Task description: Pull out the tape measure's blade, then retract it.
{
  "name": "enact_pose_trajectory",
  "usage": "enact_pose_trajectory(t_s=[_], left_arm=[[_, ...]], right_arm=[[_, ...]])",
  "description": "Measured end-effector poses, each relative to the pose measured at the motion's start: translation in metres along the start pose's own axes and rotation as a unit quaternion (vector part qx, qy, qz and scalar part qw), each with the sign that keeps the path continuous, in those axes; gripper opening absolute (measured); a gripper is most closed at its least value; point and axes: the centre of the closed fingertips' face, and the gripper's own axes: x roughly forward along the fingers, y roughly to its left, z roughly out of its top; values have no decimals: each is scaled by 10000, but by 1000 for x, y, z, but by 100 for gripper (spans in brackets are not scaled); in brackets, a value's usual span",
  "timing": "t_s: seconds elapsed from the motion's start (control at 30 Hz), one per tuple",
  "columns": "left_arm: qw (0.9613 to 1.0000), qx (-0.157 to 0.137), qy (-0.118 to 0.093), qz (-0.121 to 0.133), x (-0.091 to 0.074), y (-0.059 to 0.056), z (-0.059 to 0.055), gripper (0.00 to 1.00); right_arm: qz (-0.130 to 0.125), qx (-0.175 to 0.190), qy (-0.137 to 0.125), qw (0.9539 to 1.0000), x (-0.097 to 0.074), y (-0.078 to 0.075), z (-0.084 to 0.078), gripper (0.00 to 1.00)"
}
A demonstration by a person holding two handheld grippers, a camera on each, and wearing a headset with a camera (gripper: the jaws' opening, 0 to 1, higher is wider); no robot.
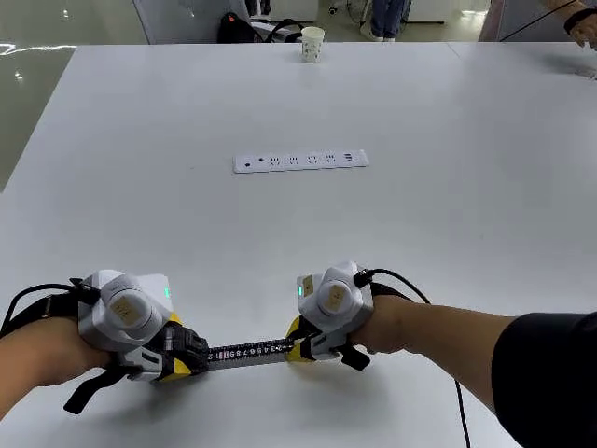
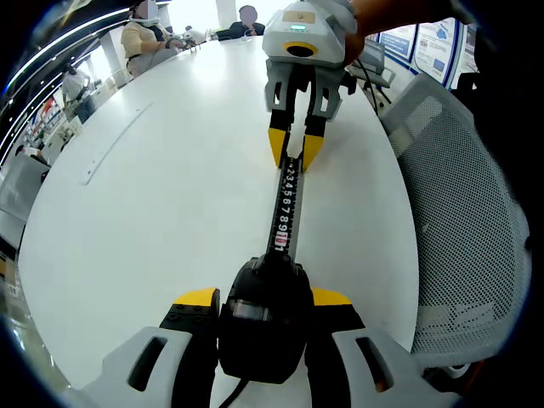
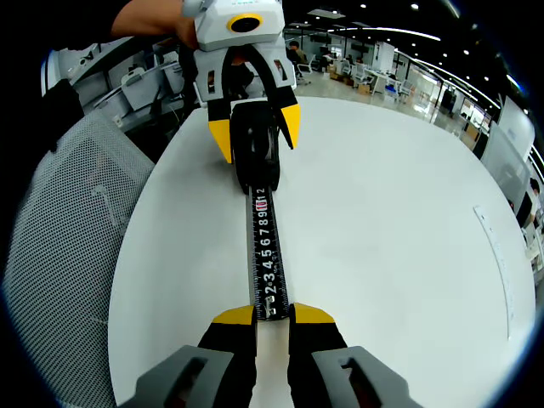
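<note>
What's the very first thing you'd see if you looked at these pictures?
Near the front edge of the white table, the left gripper clamps a black tape measure, and the right gripper pinches the end of its pulled-out blade, stretched between them. Farther away, a white power strip lies mid-table and a paper cup stands at the far edge.

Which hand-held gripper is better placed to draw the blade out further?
Probably right: the right hand-held gripper pinches the blade tip, while the left hand-held gripper clamps the tape measure case.
</note>
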Motion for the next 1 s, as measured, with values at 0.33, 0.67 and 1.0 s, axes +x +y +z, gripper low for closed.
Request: enact_pose_trajectory(t_s=[0.33, 0.67, 1.0], left_arm=[[10000, -1, 1, -3, 0, 0, 0, 34], [10000, -1, -2, -6, 0, 0, 0, 34], [10000, -7, 7, 6, 0, 0, 0, 34]], right_arm=[[6, 12, 26, 10000, -2, -1, -3, 9], [7, 8, 52, 10000, -3, -1, -7, 9], [16, -6, 88, 10000, -6, -2, -11, 9]])
